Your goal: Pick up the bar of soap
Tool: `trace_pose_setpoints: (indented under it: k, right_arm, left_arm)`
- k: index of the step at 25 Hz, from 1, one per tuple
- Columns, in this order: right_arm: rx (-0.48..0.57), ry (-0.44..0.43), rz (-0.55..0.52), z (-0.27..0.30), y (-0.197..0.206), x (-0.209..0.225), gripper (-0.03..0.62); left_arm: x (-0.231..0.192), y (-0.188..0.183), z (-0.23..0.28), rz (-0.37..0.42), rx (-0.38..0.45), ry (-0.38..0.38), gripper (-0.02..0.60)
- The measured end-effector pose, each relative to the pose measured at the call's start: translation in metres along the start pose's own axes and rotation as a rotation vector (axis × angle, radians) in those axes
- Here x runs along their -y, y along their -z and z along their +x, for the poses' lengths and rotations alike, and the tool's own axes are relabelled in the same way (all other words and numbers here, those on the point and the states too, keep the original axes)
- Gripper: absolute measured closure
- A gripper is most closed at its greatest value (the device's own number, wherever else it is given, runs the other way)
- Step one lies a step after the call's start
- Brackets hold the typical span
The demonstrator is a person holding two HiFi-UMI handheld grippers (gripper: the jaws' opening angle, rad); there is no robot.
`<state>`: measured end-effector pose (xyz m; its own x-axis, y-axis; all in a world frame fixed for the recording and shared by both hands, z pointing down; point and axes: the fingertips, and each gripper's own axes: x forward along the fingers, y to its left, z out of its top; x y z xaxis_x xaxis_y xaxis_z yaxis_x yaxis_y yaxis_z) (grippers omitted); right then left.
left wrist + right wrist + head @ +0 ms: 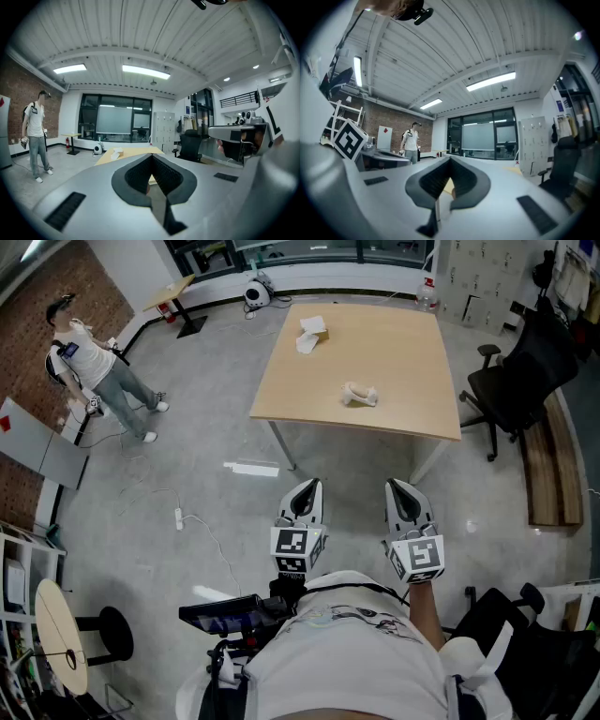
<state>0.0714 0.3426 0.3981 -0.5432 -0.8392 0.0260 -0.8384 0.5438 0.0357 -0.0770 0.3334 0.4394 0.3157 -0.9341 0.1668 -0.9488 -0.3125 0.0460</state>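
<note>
Wooden table [394, 352] far ahead, across the grey floor. On top, two pale things: a cream lump [359, 395] near the front edge and a white and tan lump [312, 332] further back. Too small from here to tell soap from not-soap. Maybe the cream lump, but only a guess.

Down low by the body, left gripper [307, 488] and right gripper [400, 488], side by side, well apart from the table. Both clenched tight, pads pressed together, nothing between them. Same in both gripper views: closed tips, with a bit of table top peeking behind.

Step in hand, by the look of it: the very start. Not yet near the soap, and not yet reaching.

Next, most likely: walk up close to the table first. Then choose one gripper and spread its jaws wide. Bring it down over the bar, one pad on each side, and squeeze gently. Slippery stuff, soap, so no hard pinch.

Mind the black chair [520, 381] on the right side. Far off on the left, a person [89, 362] standing, well out of the way.
</note>
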Motion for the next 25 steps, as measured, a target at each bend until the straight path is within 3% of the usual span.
trace_pose_setpoints:
  k: [15,25]
  right_arm:
    - [0.004,0.005,0.017,-0.012,0.005,0.004,0.591]
    - [-0.032,-0.027,0.052,-0.033,0.026,0.019,0.591]
  left_arm:
    - [0.017,0.009,0.003,-0.011,-0.031,-0.007,0.578]
    - [0.056,0.039,0.011,-0.041,-0.091,0.0,0.578]
